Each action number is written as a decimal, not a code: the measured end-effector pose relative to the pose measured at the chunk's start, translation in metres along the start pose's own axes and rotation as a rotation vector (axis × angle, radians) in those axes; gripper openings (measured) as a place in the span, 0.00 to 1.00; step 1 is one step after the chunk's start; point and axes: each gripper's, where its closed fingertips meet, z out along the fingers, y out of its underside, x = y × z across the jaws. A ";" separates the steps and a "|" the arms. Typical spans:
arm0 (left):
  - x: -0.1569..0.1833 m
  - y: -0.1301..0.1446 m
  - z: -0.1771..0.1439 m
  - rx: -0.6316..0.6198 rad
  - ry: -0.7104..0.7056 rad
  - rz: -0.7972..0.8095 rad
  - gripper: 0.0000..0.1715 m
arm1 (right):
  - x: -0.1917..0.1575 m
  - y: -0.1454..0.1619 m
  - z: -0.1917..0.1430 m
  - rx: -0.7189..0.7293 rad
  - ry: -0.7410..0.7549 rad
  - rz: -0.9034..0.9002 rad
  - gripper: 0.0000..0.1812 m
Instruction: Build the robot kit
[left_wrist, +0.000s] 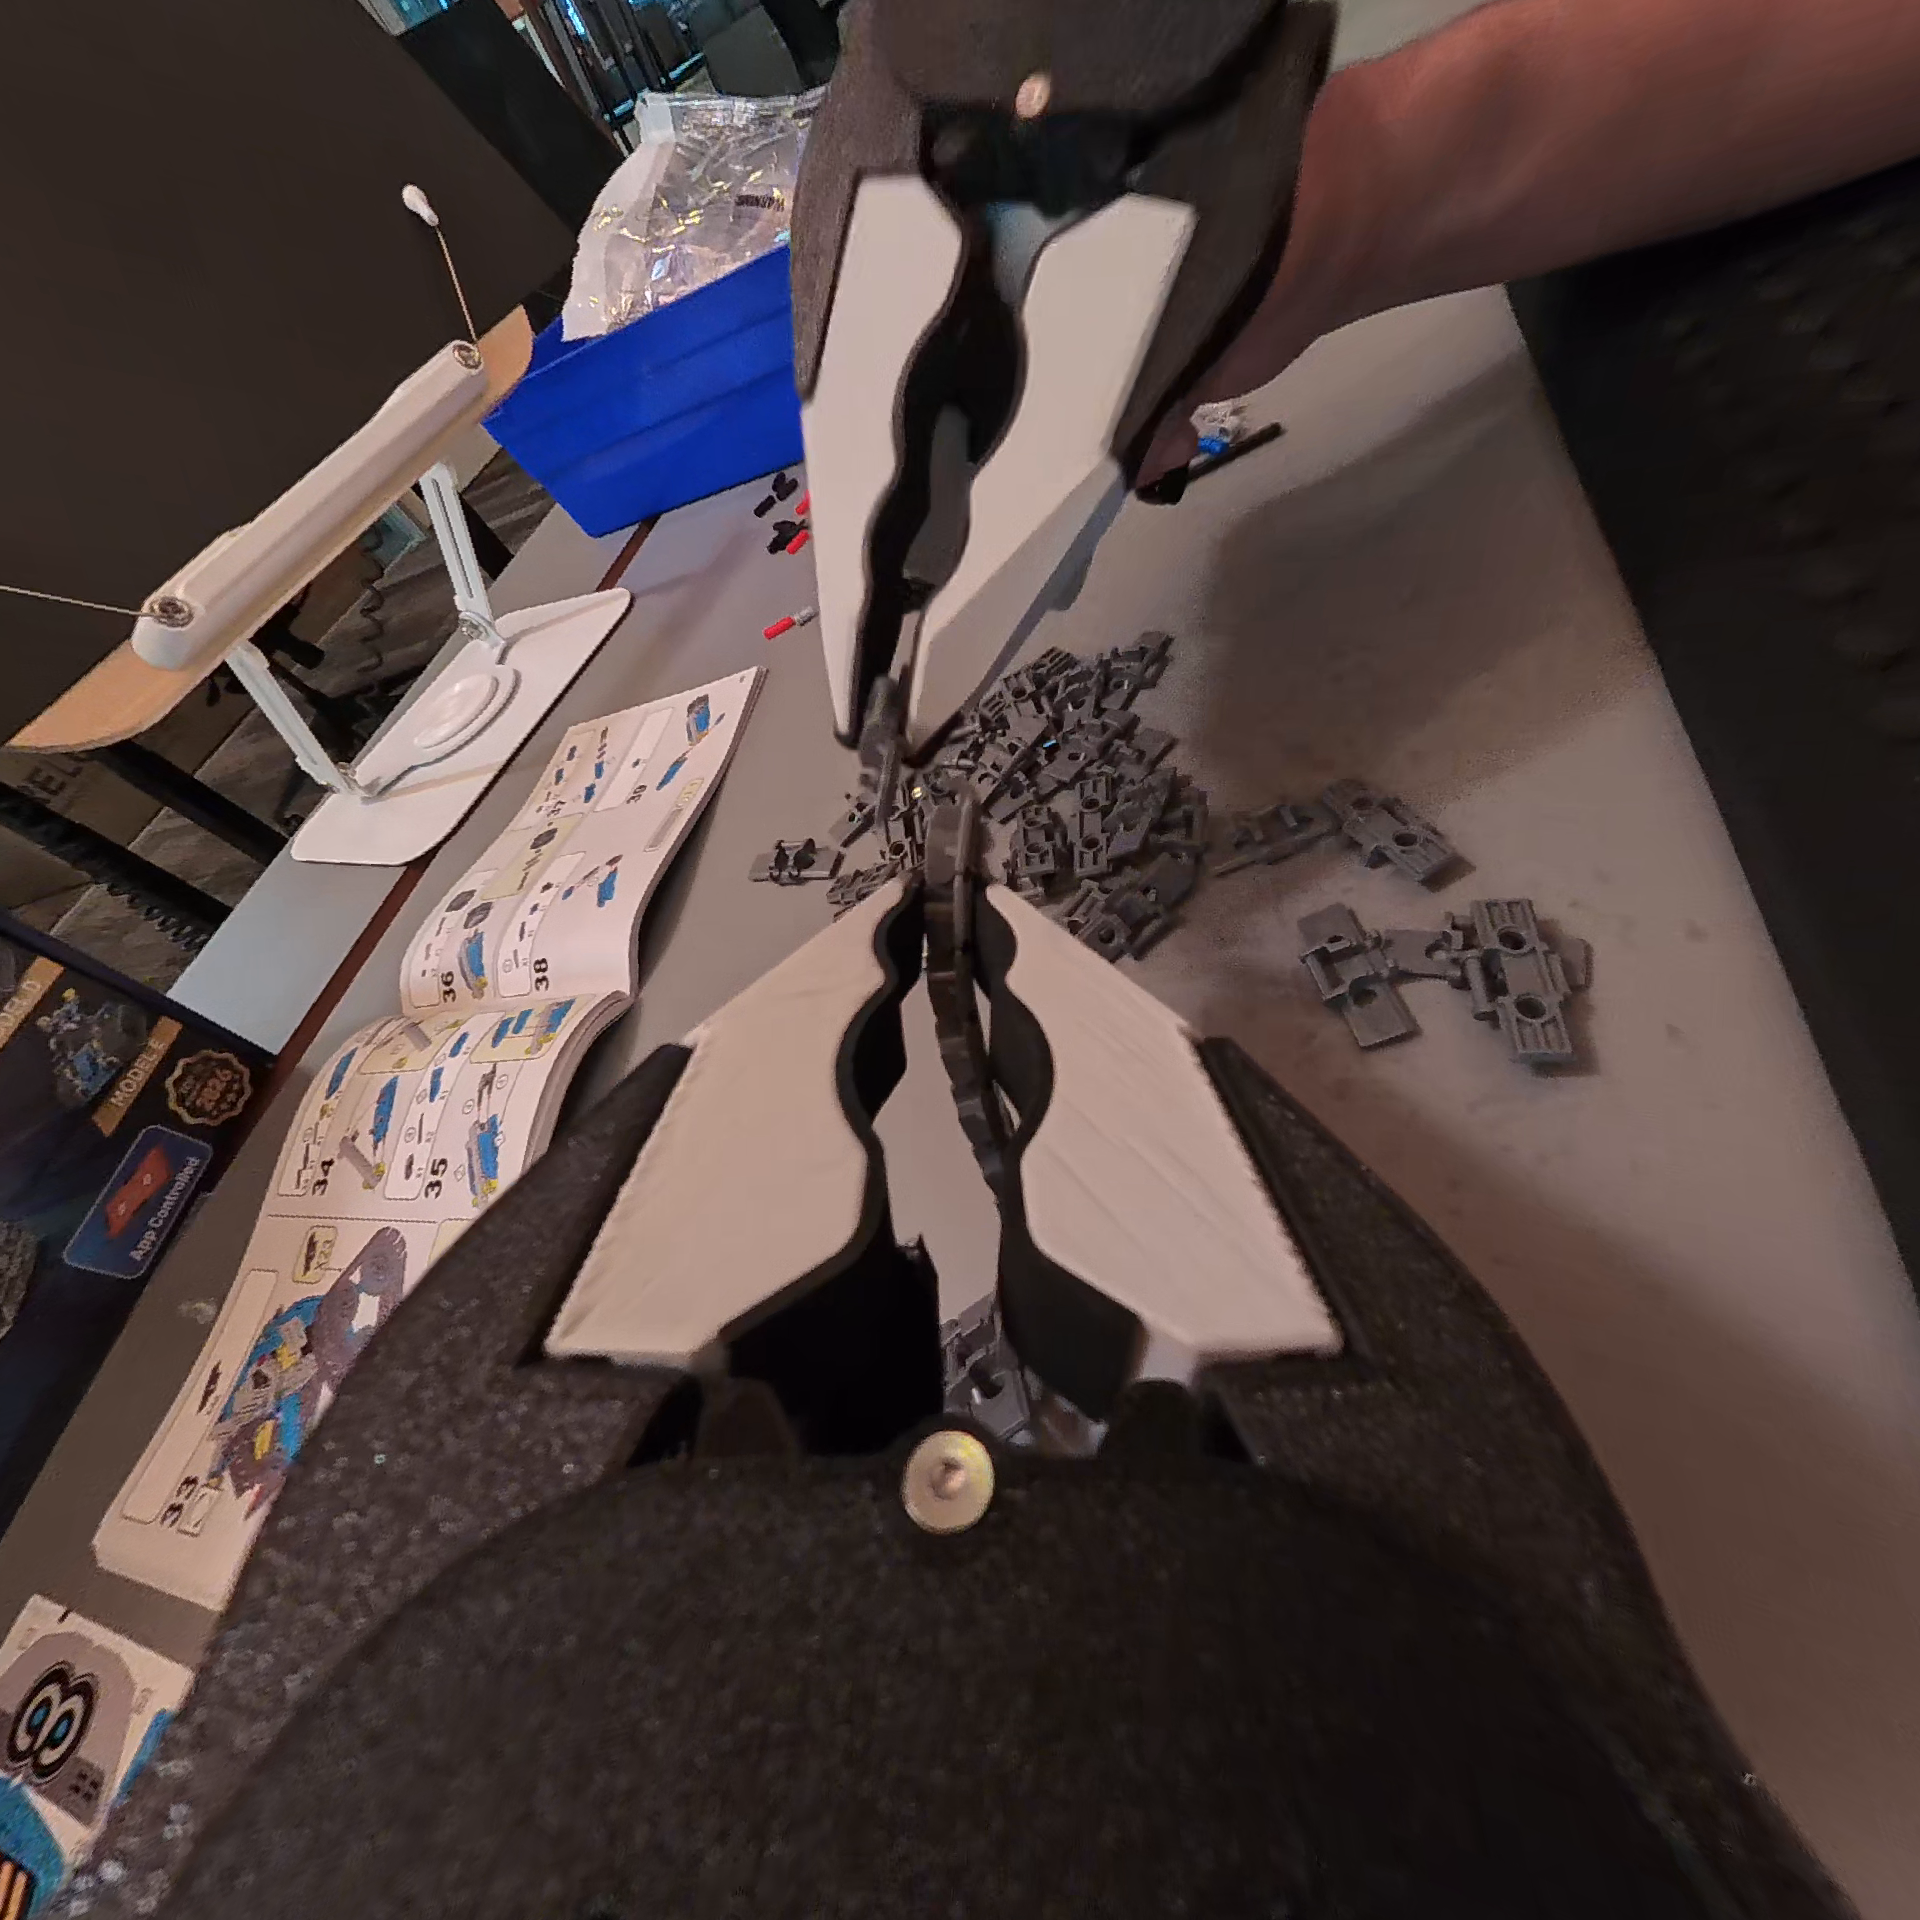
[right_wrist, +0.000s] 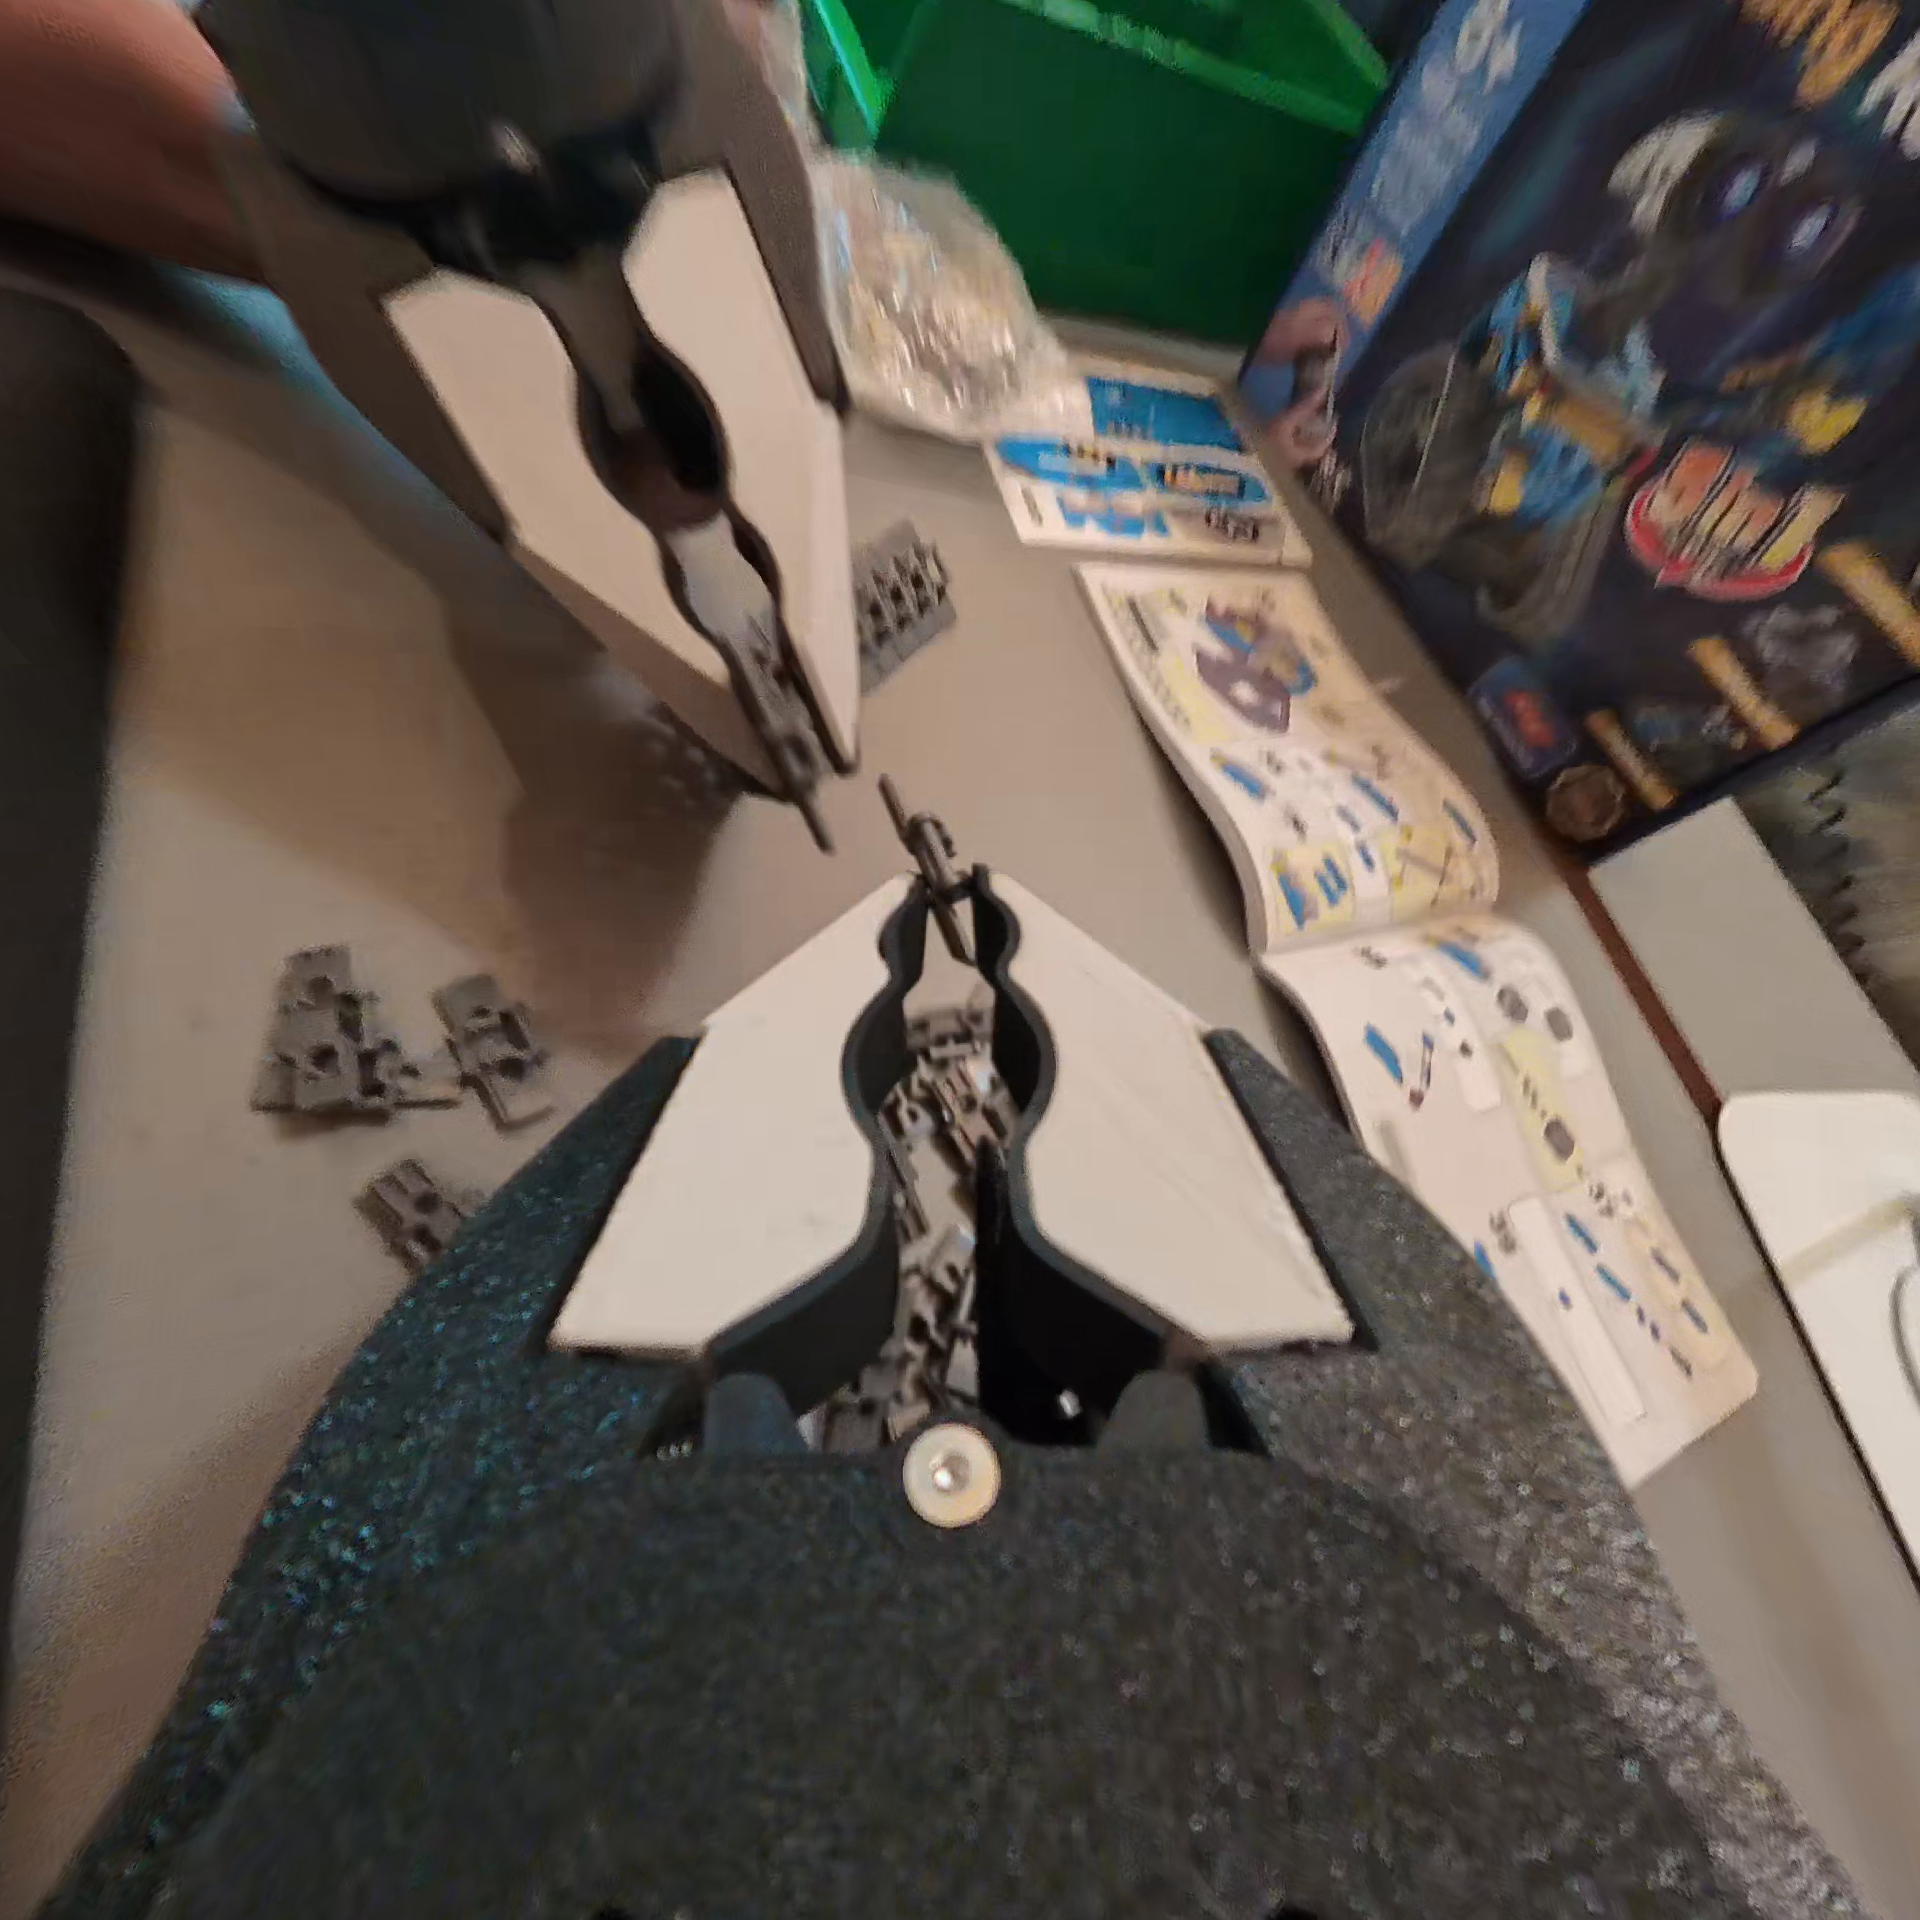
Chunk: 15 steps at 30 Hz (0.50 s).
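Left gripper (left_wrist: 940, 894): your jaws are closed on a grey track strip (left_wrist: 954, 997) – centre of the frame.
Right gripper (right_wrist: 940, 883): clamped on one small dark pin piece (right_wrist: 928, 844).
Loose links: one grey pile (left_wrist: 1081, 800), two joined clusters at right.
Booklets: one open booklet (left_wrist: 499, 997), lower left.
Bins: one blue bin (left_wrist: 665, 405), one green bin (right_wrist: 1101, 156).
Surface: grey table (left_wrist: 1351, 1195) – dim room.

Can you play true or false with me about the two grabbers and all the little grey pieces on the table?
1. The left gripper holds a grey link strip. True.
2. The right gripper has its jaws wide open, holding nothing. False: they are shut on a small dark pin piece.
3. The instruction booklet lies closed. False: it lies open.
4. A pile of grey links sits on the table. True.
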 end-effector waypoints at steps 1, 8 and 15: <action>0.000 0.000 0.000 0.002 0.000 -0.004 0.04 | -0.002 -0.009 -0.002 0.036 0.006 -0.002 0.05; 0.000 -0.003 -0.001 0.034 0.016 -0.039 0.04 | -0.028 -0.036 0.005 0.170 -0.169 0.123 0.05; 0.000 -0.009 -0.004 0.063 0.023 -0.047 0.04 | -0.025 -0.027 0.004 0.138 -0.157 0.084 0.07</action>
